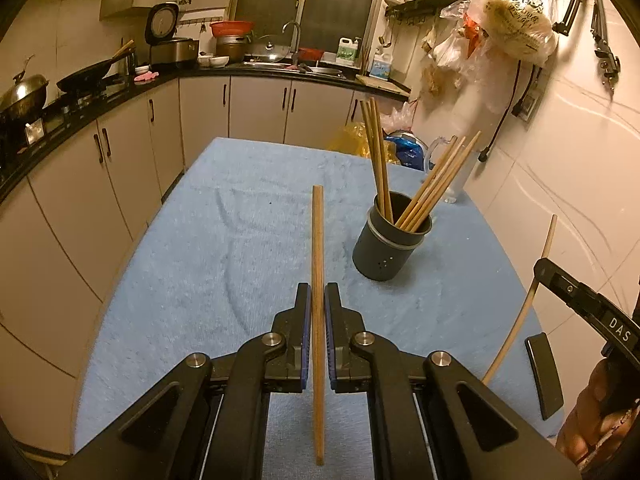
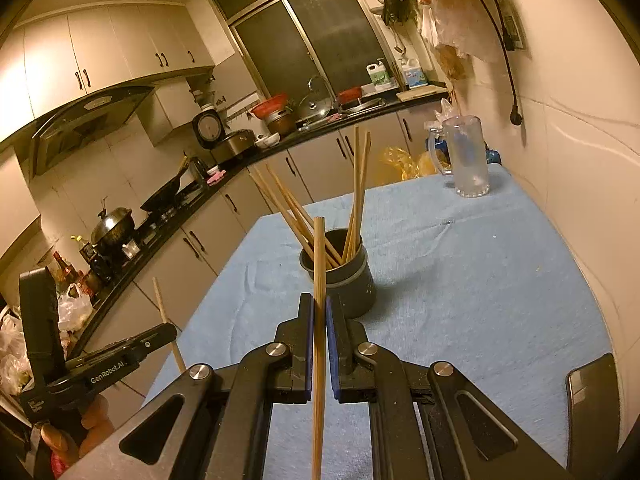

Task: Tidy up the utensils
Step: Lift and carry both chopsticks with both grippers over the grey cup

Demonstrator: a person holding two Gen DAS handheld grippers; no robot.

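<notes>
Chopsticks are what this scene turns on, and they sit in three places over a table covered with a blue cloth (image 1: 224,240), the largest thing in view. Behind it a dark counter (image 1: 120,92) runs along pale cabinets, carrying a wok (image 1: 86,76) and a rice cooker (image 1: 170,46). At the table's far corner by the wall stands a clear glass mug (image 2: 468,156), well apart from the holder. Near the middle of the cloth stands a dark grey cylindrical holder (image 1: 390,246), upright, with a bundle of chopsticks (image 1: 404,184) leaning out of it in two fans. A dark phone-like slab (image 2: 592,412) lies at the near edge of the cloth. The left gripper (image 1: 318,300) is clenched on a single chopstick (image 1: 317,240), which runs lengthwise between its blue pads and sticks out past the tips, held above the cloth to the left of the holder. The right gripper (image 2: 320,312) is likewise clamped on one chopstick (image 2: 319,264), whose far end shows in front of the holder's rim in the right wrist view
</notes>
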